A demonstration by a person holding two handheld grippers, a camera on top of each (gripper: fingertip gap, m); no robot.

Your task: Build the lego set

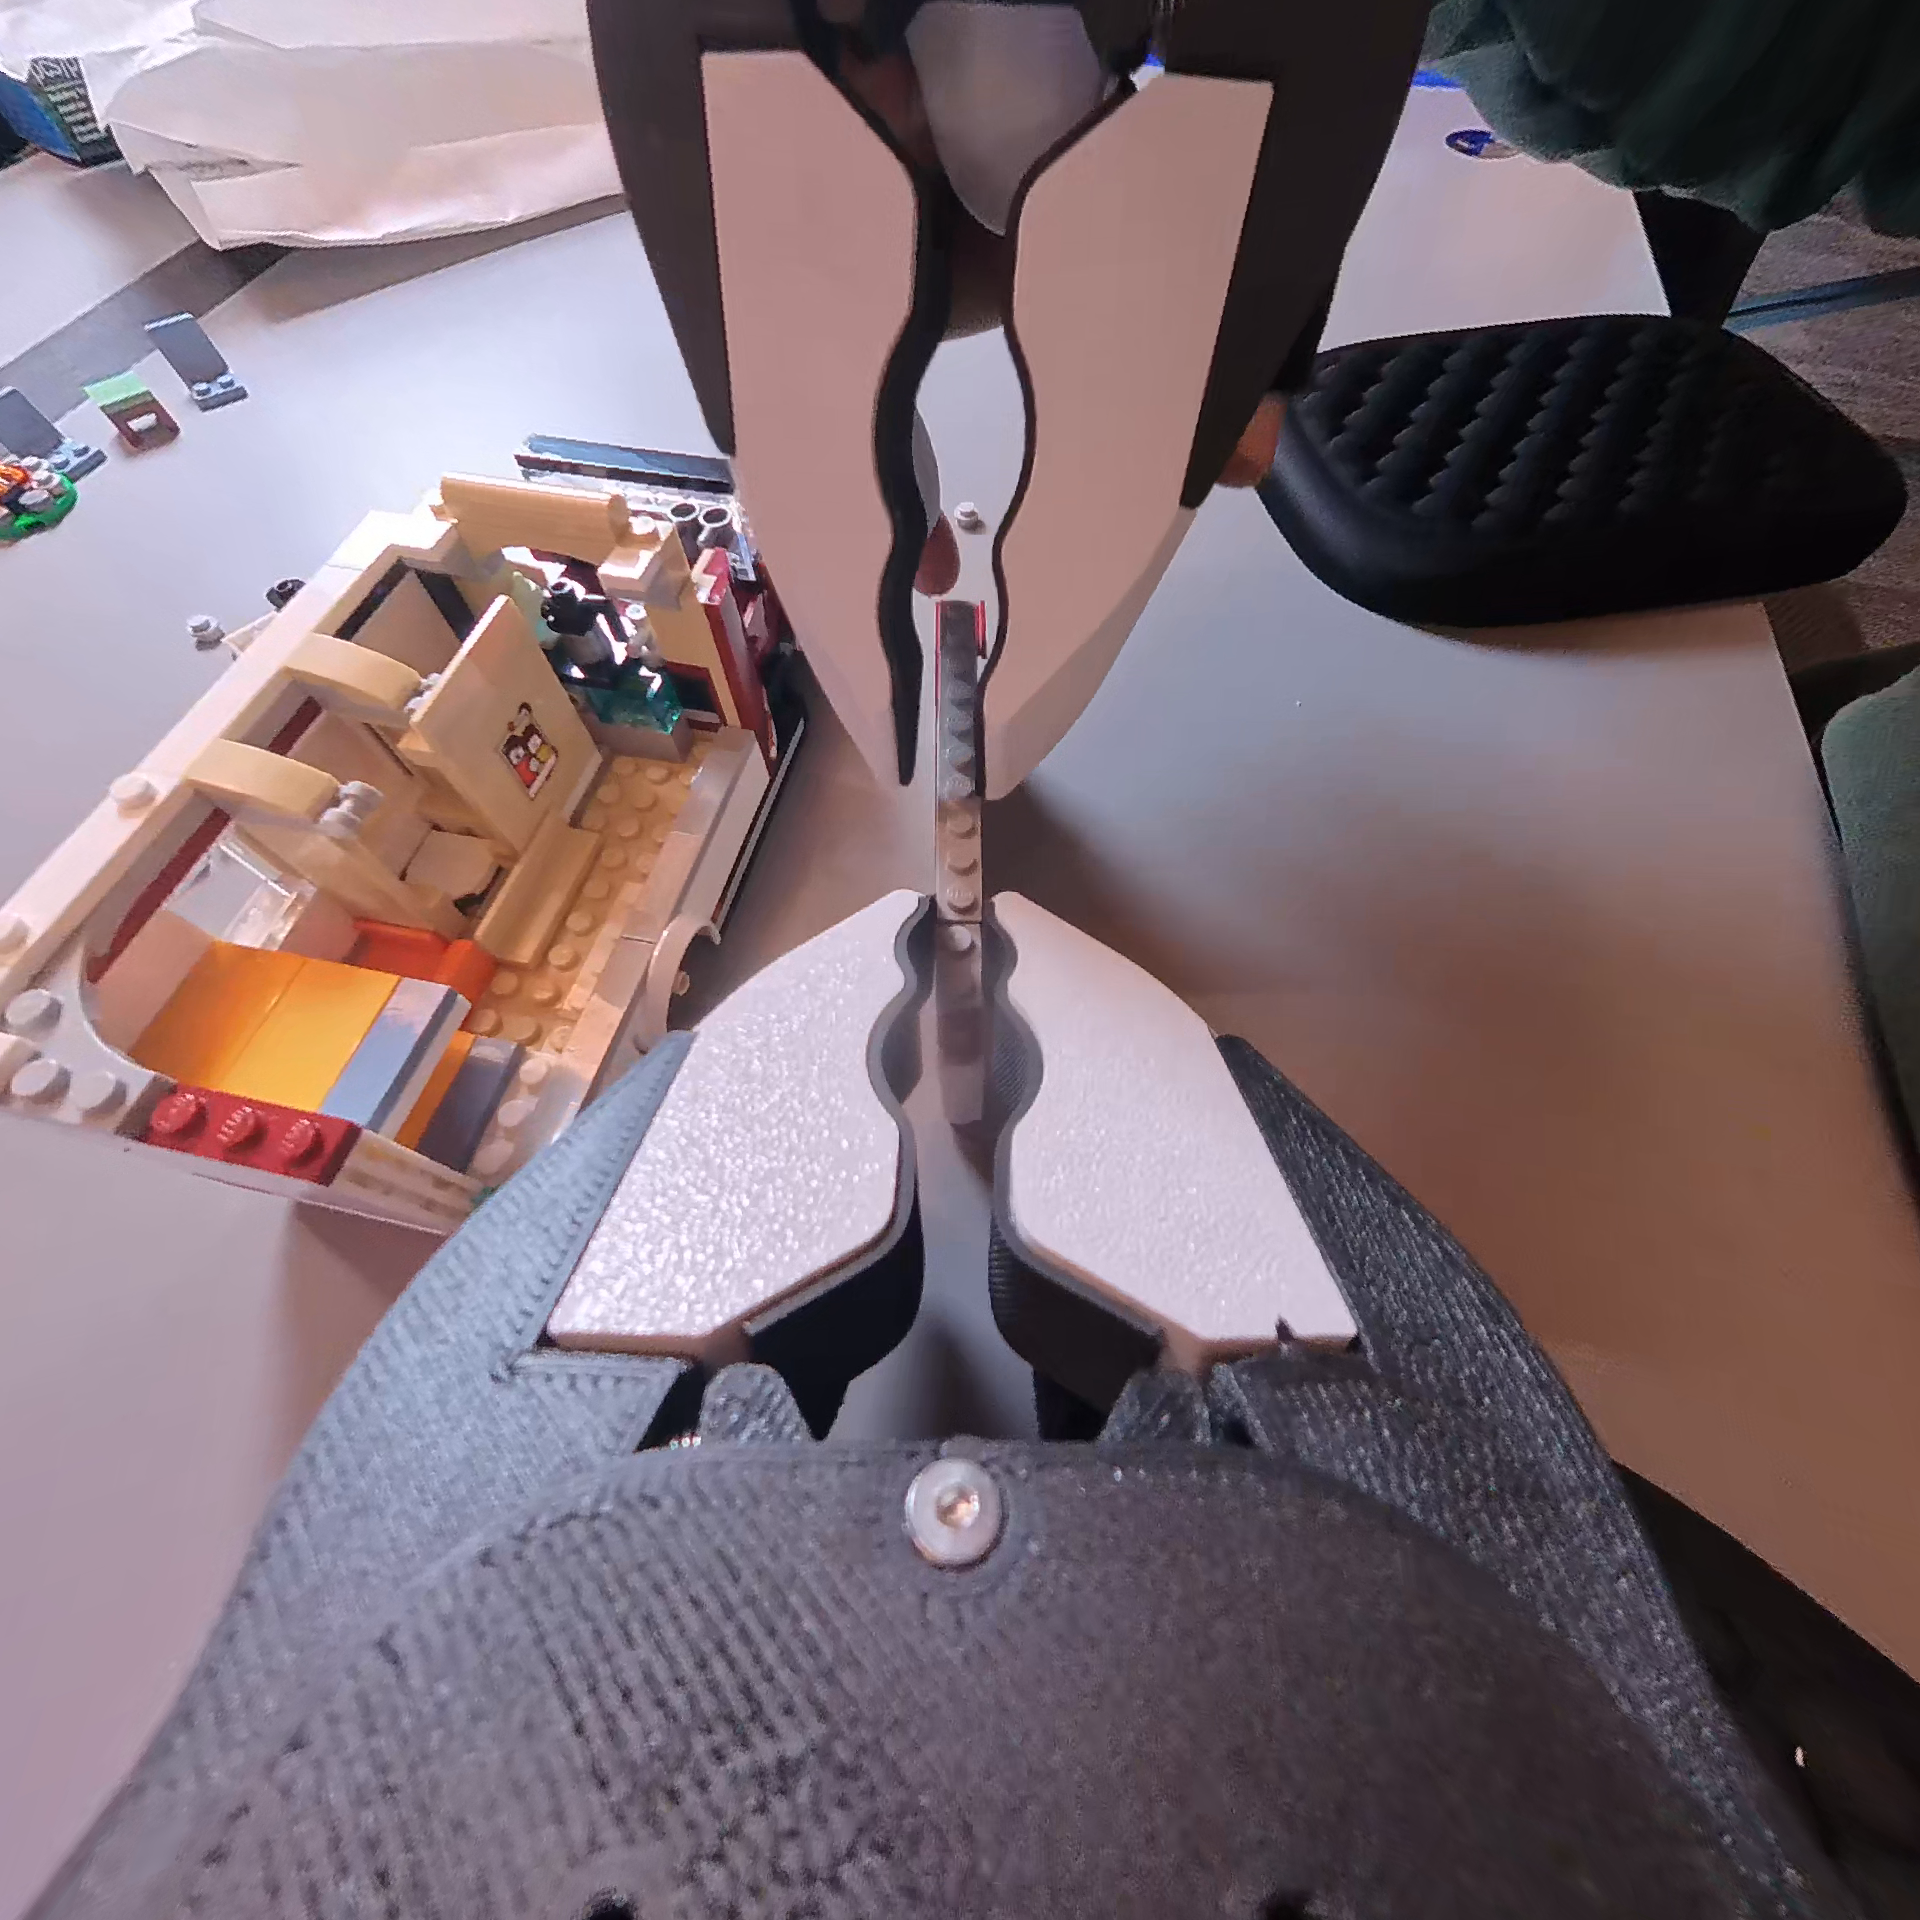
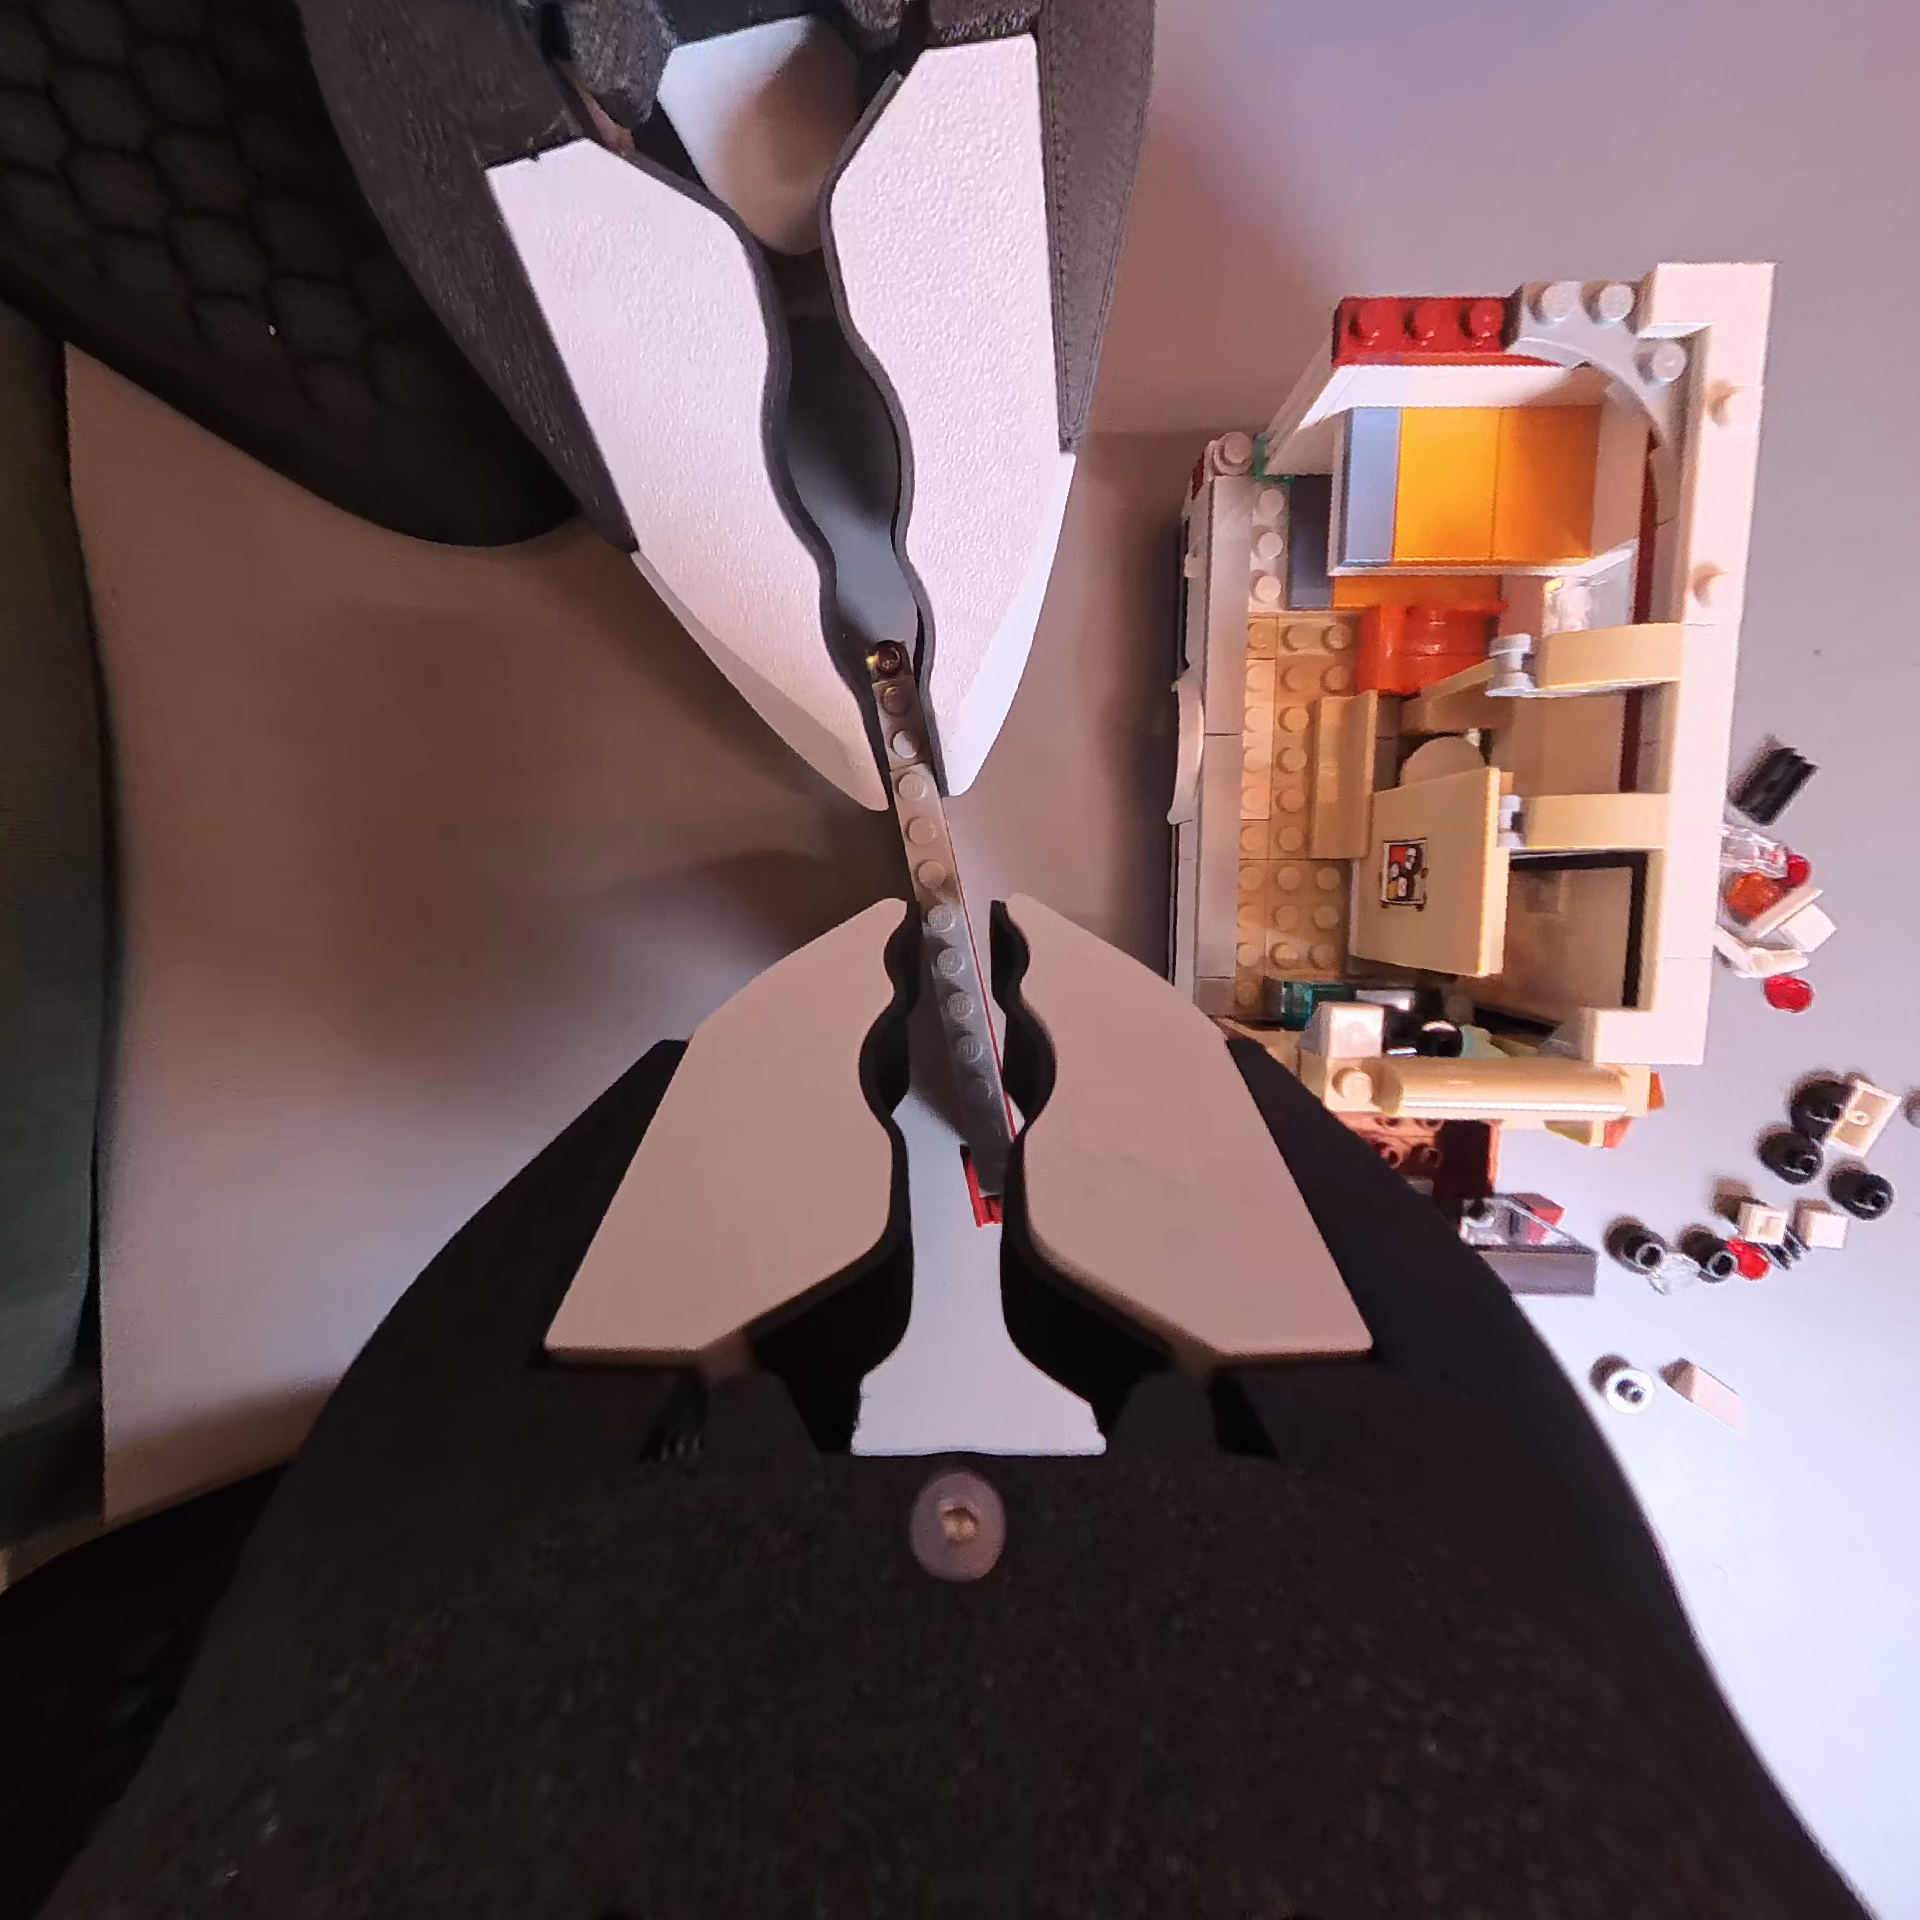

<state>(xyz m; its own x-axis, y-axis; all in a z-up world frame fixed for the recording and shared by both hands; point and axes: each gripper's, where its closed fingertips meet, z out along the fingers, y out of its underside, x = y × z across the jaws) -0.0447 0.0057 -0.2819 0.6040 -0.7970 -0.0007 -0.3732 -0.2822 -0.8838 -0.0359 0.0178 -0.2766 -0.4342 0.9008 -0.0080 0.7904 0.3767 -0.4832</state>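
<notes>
A long thin grey studded plate strip (image 1: 958,842) with a red underside spans between my two grippers above the table (image 1: 1403,935). My left gripper (image 1: 956,914) is shut on one end of it, both pads pressed on its sides. My right gripper (image 1: 945,784) faces it from the far side. In the right wrist view the strip (image 2: 925,842) lies slanted between the right gripper's (image 2: 951,914) pads. It leans on the left pad (image 2: 883,966), with a gap to the right pad at the tip. The left gripper (image 2: 914,795) grips the far end there.
A partly built tan, white and orange brick model (image 1: 416,831) lies just left of the grippers, and shows on the right in the right wrist view (image 2: 1455,727). Several small loose pieces (image 2: 1766,1195) lie beyond it. A black mesh chair (image 1: 1579,468) stands at the table edge; white paper (image 1: 364,104) lies far left. Only a small space, under 4 cm, lies between the two pairs of fingers.
</notes>
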